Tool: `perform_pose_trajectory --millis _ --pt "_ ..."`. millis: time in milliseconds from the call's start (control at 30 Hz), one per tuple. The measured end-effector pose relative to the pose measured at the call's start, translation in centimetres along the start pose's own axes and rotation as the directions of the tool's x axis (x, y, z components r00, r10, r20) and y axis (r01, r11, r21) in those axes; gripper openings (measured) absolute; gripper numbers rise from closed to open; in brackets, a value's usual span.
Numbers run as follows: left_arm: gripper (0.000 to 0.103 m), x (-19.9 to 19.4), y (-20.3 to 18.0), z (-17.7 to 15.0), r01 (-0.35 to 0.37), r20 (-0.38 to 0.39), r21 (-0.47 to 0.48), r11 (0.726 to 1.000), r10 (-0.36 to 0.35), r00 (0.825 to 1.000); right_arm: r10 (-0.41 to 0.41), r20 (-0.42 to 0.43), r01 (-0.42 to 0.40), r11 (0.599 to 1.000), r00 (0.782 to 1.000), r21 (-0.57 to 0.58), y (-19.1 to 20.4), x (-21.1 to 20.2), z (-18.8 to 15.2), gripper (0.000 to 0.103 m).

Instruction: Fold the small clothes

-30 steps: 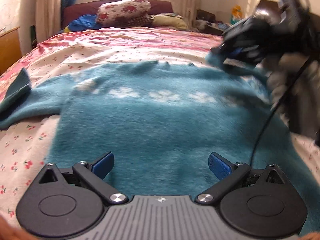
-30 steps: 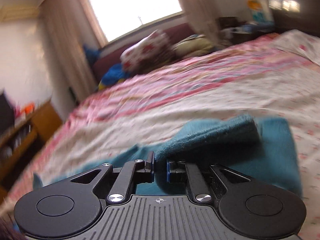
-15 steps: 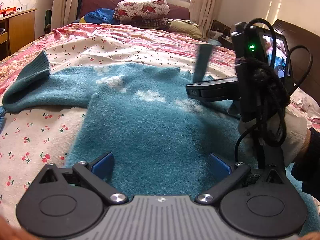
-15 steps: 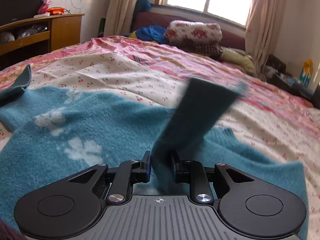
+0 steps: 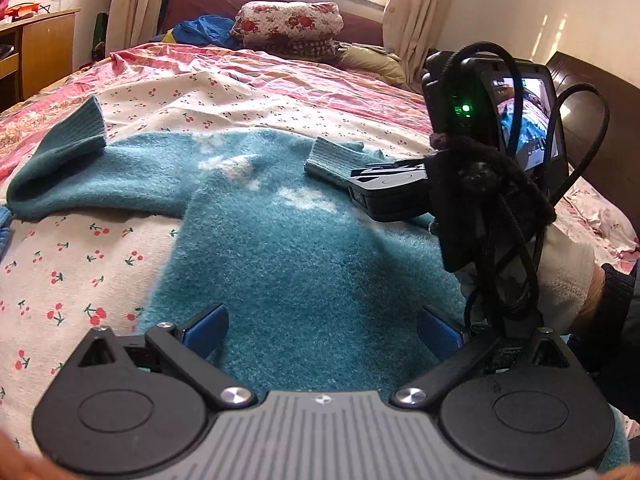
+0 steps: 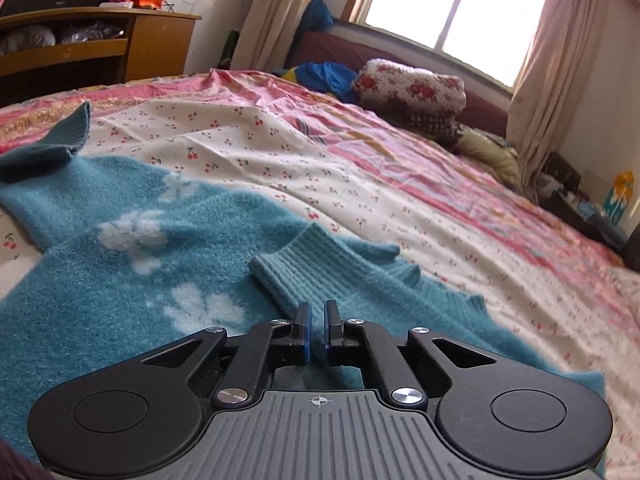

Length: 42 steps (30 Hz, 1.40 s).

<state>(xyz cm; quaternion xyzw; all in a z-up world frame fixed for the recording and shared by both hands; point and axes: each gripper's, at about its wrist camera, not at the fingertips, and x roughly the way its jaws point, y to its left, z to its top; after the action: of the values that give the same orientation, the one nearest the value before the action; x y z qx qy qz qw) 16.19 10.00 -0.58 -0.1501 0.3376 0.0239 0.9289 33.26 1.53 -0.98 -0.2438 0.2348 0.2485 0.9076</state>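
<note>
A fuzzy teal knitted sweater with white flower shapes (image 5: pixel 288 248) lies spread on the cherry-print bedsheet (image 5: pixel 80 264), directly beneath and ahead of both grippers. The right gripper (image 6: pixel 316 334) has its jaws pinched tight on the sweater's pale ribbed sleeve cuff (image 6: pixel 296 272), which lies folded over the sweater's body just ahead of its fingertips. The left gripper (image 5: pixel 320 328) hovers over the hem with jaws spread wide, holding nothing; the other sleeve (image 5: pixel 64 160) stretches away to its left.
</note>
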Motion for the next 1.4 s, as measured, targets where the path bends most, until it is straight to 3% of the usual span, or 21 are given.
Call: perform_pose_trajectory --millis 67,200,300,400,467,733,833,900,1067,1200,1300,1400 --pt "0.103 -0.1 0.1 0.1 -0.010 0.008 -0.002 1.000 0.010 1.000 0.024 0.008 -0.024 1.000 1.000 -0.003 0.0 0.1 0.2 0.021" --pt "0.103 -0.1 0.7 0.2 -0.027 0.012 -0.018 0.999 0.027 1.000 0.041 -0.008 -0.041 0.999 0.999 0.001 0.1 1.2 0.3 0.028" --pt "0.103 0.3 1.0 0.2 -0.035 -0.002 -0.027 0.999 0.035 0.999 0.049 -0.035 -0.047 0.998 0.998 0.045 -0.2 2.4 0.1 0.025" --pt "0.103 0.4 1.1 0.2 -0.041 -0.007 -0.031 0.999 0.041 0.999 0.064 -0.026 -0.061 0.994 0.998 0.086 -0.3 2.3 0.1 0.011" --pt "0.103 0.5 1.2 0.2 -0.042 -0.008 -0.035 0.999 0.041 0.999 0.073 -0.005 -0.073 0.994 0.997 0.084 0.0 1.6 0.2 0.008" --pt "0.103 0.6 1.3 0.2 -0.048 -0.011 -0.033 0.998 0.047 0.999 0.161 0.060 -0.167 0.980 0.985 0.109 0.1 -0.9 0.1 0.006" --pt "0.103 0.8 1.4 0.1 -0.057 -0.012 -0.036 0.998 0.056 0.998 0.201 0.031 -0.203 0.974 0.979 0.101 0.4 -0.3 -0.2 0.007" --pt "0.103 1.0 1.5 0.1 -0.064 -0.014 -0.036 0.997 0.064 0.998 0.229 0.011 -0.229 0.965 0.973 0.132 0.1 0.4 -0.5 0.009" --pt "0.103 1.6 1.4 0.0 -0.086 -0.028 -0.019 0.996 0.086 0.996 0.266 0.050 -0.270 0.933 0.963 0.237 -1.8 -1.5 -0.7 0.011" --pt "0.103 2.3 0.8 -0.3 -0.106 -0.049 0.025 0.994 0.108 0.993 0.207 0.084 -0.223 0.920 0.975 0.323 -3.8 -3.2 -2.3 0.011" --pt "0.103 2.8 0.4 -0.7 -0.129 -0.047 0.061 0.990 0.132 0.990 0.152 -0.011 -0.137 0.914 0.988 0.382 -5.2 -1.8 -3.5 0.011" --pt "0.103 3.0 -0.1 -1.2 -0.155 -0.028 0.100 0.983 0.159 0.987 0.176 -0.005 -0.158 0.895 0.984 0.416 -6.2 -2.1 -4.2 0.011"
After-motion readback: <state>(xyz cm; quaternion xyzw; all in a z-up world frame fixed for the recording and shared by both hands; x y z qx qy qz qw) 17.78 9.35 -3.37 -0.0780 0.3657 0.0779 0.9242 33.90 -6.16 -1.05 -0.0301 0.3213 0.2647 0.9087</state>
